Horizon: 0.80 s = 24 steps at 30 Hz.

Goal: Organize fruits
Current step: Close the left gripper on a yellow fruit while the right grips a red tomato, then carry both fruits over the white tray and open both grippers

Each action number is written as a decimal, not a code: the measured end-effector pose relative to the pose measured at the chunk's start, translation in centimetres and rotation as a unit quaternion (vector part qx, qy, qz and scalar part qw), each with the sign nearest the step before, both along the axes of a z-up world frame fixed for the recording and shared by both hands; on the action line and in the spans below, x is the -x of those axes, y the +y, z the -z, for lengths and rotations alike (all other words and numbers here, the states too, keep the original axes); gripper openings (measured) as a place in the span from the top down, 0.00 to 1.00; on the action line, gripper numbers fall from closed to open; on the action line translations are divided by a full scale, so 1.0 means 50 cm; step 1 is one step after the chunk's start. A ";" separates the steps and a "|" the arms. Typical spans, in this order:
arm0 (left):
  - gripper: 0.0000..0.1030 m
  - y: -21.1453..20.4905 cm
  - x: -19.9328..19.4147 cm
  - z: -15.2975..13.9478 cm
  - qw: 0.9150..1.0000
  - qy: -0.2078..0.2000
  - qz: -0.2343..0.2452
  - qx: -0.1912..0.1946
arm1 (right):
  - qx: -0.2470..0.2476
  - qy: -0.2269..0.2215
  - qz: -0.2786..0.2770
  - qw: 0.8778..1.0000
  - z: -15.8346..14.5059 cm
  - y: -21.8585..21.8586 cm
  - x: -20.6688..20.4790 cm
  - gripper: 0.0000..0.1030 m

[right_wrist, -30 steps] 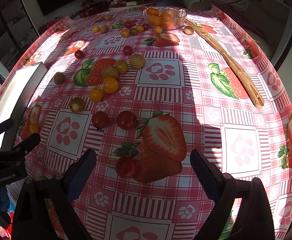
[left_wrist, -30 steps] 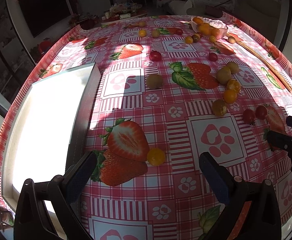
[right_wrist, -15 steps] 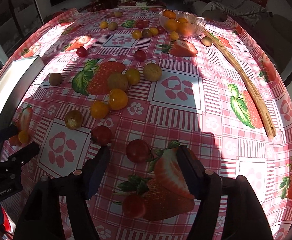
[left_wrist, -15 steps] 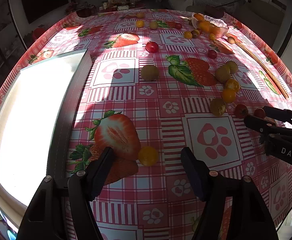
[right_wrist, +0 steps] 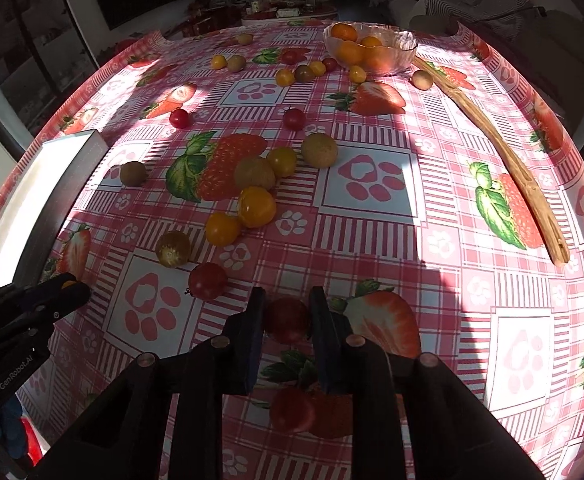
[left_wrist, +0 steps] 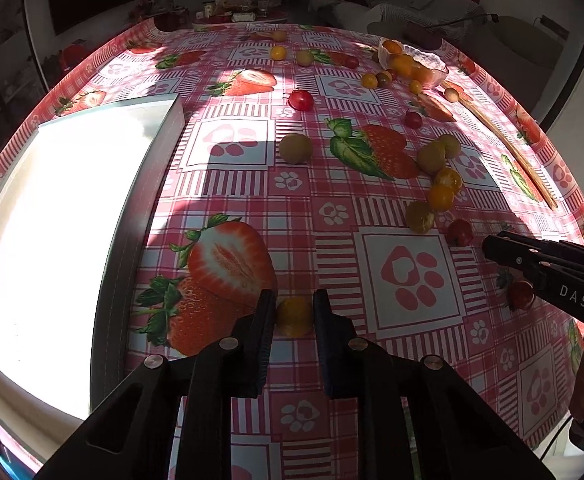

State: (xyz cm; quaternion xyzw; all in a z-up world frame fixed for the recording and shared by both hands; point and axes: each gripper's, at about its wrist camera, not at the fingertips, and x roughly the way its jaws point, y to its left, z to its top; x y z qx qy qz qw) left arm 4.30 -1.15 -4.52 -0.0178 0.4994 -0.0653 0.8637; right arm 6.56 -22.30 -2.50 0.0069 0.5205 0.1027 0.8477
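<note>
My left gripper (left_wrist: 294, 307) is shut on a yellow tomato (left_wrist: 294, 316) that rests on the strawberry-print tablecloth beside the white tray (left_wrist: 51, 216). My right gripper (right_wrist: 286, 306) is shut on a red tomato (right_wrist: 286, 320) on the cloth. Another red tomato (right_wrist: 207, 281) lies just to its left, and one more (right_wrist: 292, 410) lies under the gripper body. Several yellow, green and red fruits (right_wrist: 255, 206) lie scattered mid-table. The right gripper also shows in the left wrist view (left_wrist: 492, 246).
A glass bowl (right_wrist: 406, 46) with orange fruits stands at the far side. A long wooden stick (right_wrist: 504, 152) lies along the right. The white tray's grey wall (left_wrist: 119, 248) runs along the left. The left gripper (right_wrist: 77, 286) shows at the lower left of the right wrist view.
Both grippers have moved forward and down and closed, the left onto the yellow tomato and the right onto the red tomato. Both were open before.
</note>
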 end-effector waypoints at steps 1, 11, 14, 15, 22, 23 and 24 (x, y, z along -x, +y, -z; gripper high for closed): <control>0.80 0.001 0.003 -0.003 1.000 -0.002 0.000 0.002 | -0.004 0.002 -0.001 1.000 -0.002 -0.001 0.005 0.77; 0.80 0.038 0.027 -0.051 1.000 -0.023 -0.006 0.019 | -0.028 0.004 -0.016 0.999 -0.050 0.027 0.033 0.77; 0.80 0.065 0.033 -0.066 0.999 -0.033 -0.016 0.021 | -0.026 0.000 -0.029 0.999 -0.067 0.053 0.035 0.77; 0.80 0.076 0.035 -0.071 0.999 -0.035 -0.020 0.022 | -0.029 0.000 -0.033 0.999 -0.072 0.063 0.036 0.77; 0.80 0.164 0.045 -0.092 0.997 -0.048 -0.055 0.014 | -0.041 0.003 -0.070 0.997 -0.096 0.153 0.023 0.77; 0.80 0.178 0.045 -0.094 0.997 -0.049 -0.061 0.011 | -0.042 0.003 -0.077 0.996 -0.100 0.172 0.019 0.76; 0.80 0.193 0.045 -0.094 0.996 -0.049 -0.068 0.008 | -0.041 0.003 -0.085 0.995 -0.102 0.190 0.014 0.76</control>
